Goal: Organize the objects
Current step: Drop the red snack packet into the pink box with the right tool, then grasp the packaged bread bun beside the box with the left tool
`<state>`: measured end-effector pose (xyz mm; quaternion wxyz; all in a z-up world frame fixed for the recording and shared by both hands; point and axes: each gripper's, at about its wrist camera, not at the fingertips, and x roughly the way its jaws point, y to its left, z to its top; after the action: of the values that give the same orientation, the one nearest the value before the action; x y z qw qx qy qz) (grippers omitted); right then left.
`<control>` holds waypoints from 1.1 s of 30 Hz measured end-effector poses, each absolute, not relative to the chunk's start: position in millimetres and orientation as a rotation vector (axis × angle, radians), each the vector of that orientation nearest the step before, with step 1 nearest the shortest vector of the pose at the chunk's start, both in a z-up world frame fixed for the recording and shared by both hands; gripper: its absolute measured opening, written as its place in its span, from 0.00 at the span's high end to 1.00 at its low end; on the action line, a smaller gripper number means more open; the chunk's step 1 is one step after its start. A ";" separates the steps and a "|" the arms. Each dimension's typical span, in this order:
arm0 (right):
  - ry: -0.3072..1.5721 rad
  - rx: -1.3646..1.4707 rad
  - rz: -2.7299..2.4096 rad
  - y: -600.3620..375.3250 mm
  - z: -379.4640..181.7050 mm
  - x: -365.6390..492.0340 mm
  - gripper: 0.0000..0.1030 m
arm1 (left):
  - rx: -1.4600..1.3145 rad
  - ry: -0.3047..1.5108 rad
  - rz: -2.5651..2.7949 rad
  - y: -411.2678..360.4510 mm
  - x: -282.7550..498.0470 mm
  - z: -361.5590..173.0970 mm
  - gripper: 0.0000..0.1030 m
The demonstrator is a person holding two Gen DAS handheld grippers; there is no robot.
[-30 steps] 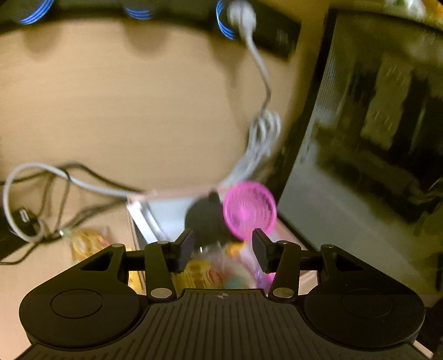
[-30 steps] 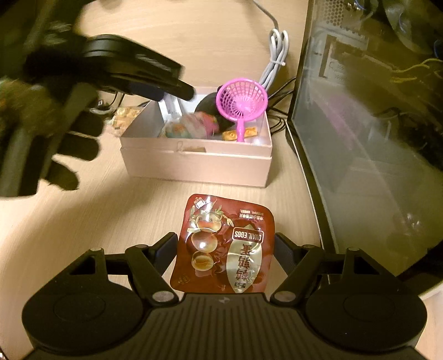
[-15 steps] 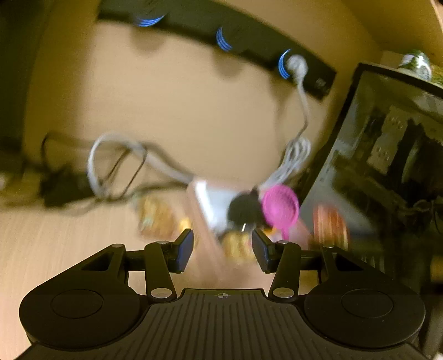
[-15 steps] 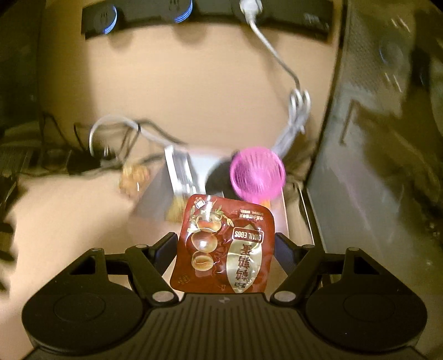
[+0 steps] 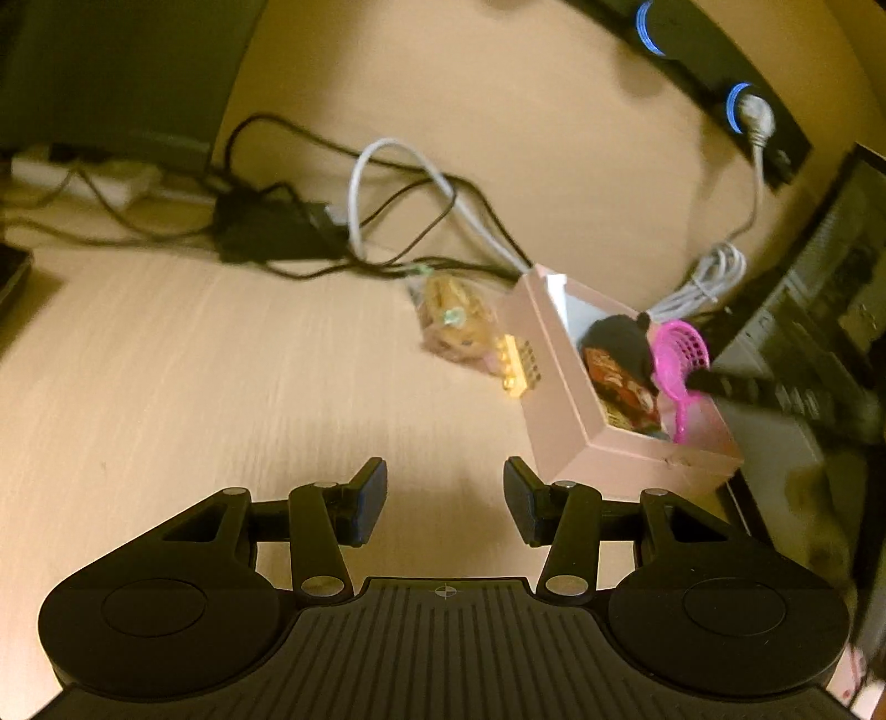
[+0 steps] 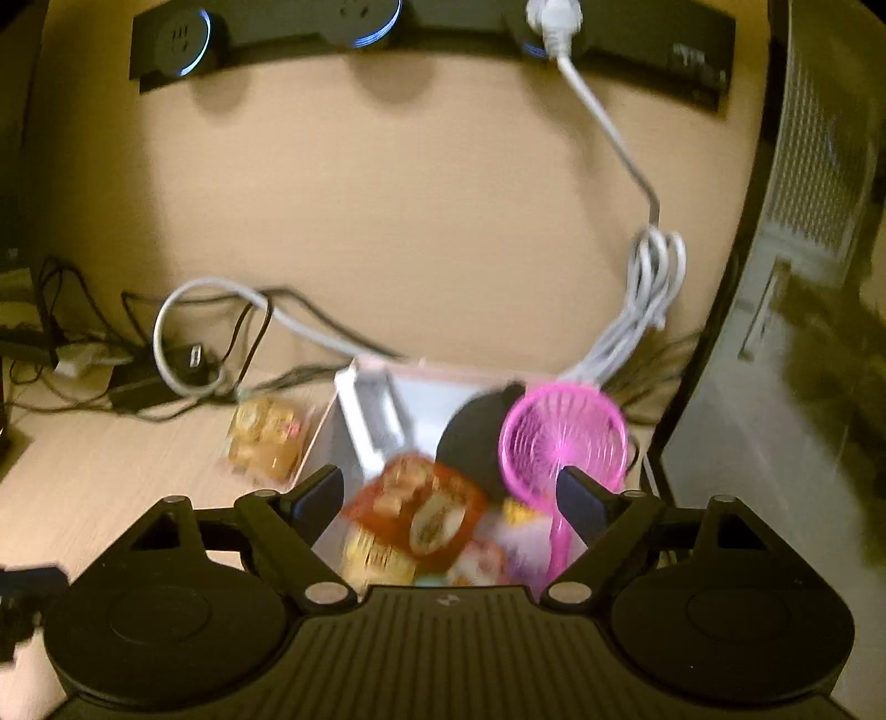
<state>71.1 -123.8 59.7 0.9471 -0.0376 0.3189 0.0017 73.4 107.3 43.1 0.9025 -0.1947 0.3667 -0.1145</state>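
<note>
On a pale wood-grain desk (image 5: 166,387), the left gripper (image 5: 440,493) hovers with its fingers spread wide and nothing between them. Far to the left, black cables and a grey looped cable (image 5: 387,183) trail across the desk toward the wall. Right of them, a clear packet of yellow snacks (image 5: 454,321) lies on the desk just beside the left wall of the pink box (image 5: 559,387), with a small yellow block (image 5: 520,365) next to it. No writing on the packet can be read; the frame is blurred.

Inside the open box sit a dark red foil snack pouch (image 6: 421,509), a round black object (image 6: 476,443) and a pink plastic sieve scoop (image 6: 562,443), its mesh bowl upright at the box's right side and its handle pointing down into the box. The pouch's printing is smeared by motion and illegible here. The right gripper (image 6: 451,495) hangs directly over the box, fingers parted wide on either side of the pouch, gripping nothing. On the far wall, a black socket strip (image 6: 432,27) with blue-ringed outlets carries one white plug (image 6: 554,19); its bundled cord hangs down behind the box. A dark computer case (image 6: 803,277) stands at far right.
</note>
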 end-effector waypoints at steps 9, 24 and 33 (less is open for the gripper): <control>0.715 -0.151 0.028 -117.5 39.1 0.5 0.07 | -0.402 0.802 -0.311 88.3 134.7 33.9 0.51; 0.817 -0.179 -0.010 -100.4 10.2 -57.0 0.04 | -0.304 0.891 -0.214 45.4 264.8 28.7 0.51; 0.852 -0.154 -0.070 -115.5 3.6 -63.4 0.04 | -0.271 0.849 -0.169 32.1 287.5 13.5 0.37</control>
<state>-63.4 -115.5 3.6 0.9072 -0.0744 0.4126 -0.0339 287.5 32.1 13.5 0.8988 -0.1307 0.4103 -0.0814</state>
